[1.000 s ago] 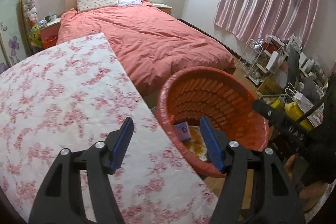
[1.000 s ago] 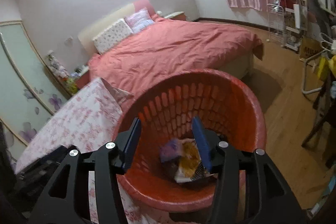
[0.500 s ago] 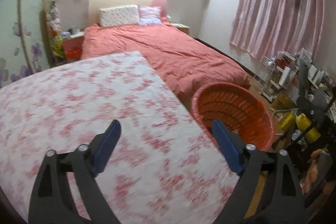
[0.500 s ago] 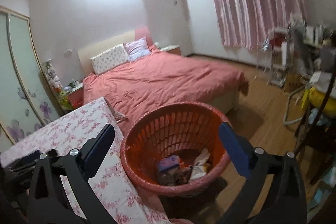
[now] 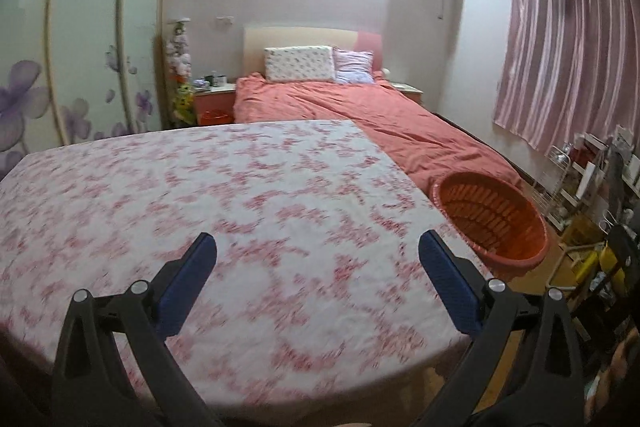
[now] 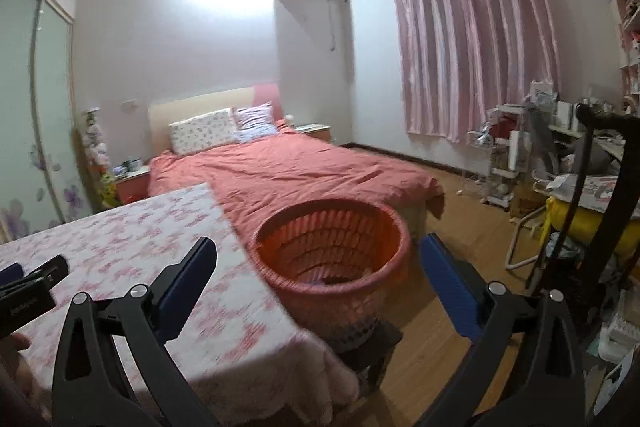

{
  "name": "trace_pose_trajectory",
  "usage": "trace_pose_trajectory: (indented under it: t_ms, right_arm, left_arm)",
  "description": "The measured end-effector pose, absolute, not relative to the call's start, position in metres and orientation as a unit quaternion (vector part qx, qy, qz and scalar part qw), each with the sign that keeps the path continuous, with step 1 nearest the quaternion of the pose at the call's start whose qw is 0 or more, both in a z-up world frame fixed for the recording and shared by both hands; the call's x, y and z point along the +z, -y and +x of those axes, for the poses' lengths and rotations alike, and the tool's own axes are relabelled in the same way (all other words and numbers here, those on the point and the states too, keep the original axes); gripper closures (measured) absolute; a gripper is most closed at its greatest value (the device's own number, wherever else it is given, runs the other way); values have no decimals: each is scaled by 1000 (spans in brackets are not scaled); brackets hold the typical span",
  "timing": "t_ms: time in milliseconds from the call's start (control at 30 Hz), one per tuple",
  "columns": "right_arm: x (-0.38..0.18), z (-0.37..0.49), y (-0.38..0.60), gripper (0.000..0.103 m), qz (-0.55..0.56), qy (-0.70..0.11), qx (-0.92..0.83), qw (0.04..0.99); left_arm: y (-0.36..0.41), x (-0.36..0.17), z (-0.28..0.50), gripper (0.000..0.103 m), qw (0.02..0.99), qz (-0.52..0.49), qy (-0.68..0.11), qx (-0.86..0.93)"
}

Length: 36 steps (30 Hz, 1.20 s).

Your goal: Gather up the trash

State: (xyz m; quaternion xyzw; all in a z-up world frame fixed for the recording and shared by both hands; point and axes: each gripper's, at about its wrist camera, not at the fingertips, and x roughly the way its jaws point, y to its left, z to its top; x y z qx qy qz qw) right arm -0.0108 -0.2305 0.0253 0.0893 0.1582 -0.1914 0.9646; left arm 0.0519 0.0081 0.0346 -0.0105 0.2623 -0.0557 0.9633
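The orange slatted basket (image 6: 332, 239) stands on a dark stool on the floor at the table's right corner. A scrap of purple trash (image 6: 318, 281) shows low inside it. My right gripper (image 6: 318, 241) hovers before the basket, open, with nothing between its blue pads. In the left wrist view the basket (image 5: 492, 219) sits off to the right and its contents are hidden. My left gripper (image 5: 317, 239) hangs over the floral tablecloth (image 5: 240, 195), its jaws still opening and empty. No trash lies on the cloth in view.
A bed with a red quilt (image 6: 304, 167) lies beyond the table. Cluttered racks and a yellow-topped stand (image 6: 560, 211) crowd the right side over wooden floor (image 6: 460, 227). Wardrobe doors (image 5: 80, 47) stand at the left. The left gripper's body (image 6: 36, 285) shows at the left edge.
Both grippers pulled back and up from the basket and spread wide. The left one swung left over the table. The trash seen between the right jaws now lies in the basket.
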Motion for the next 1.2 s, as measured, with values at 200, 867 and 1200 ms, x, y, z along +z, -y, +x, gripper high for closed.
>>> trace_pose_trajectory:
  t_ms: [200, 867, 1200]
  right_arm:
    - [18, -17, 206, 3, 64, -171, -207, 961]
    - [4, -38, 157, 3, 23, -200, -211, 957]
    - [-6, -33, 160, 3, 35, -227, -225, 947]
  left_arm:
    - [-19, 33, 15, 4, 970, -5, -242, -24]
    - [-43, 3, -18, 4, 966, -5, -257, 21]
    - [-42, -3, -18, 4, 963, -3, -269, 22]
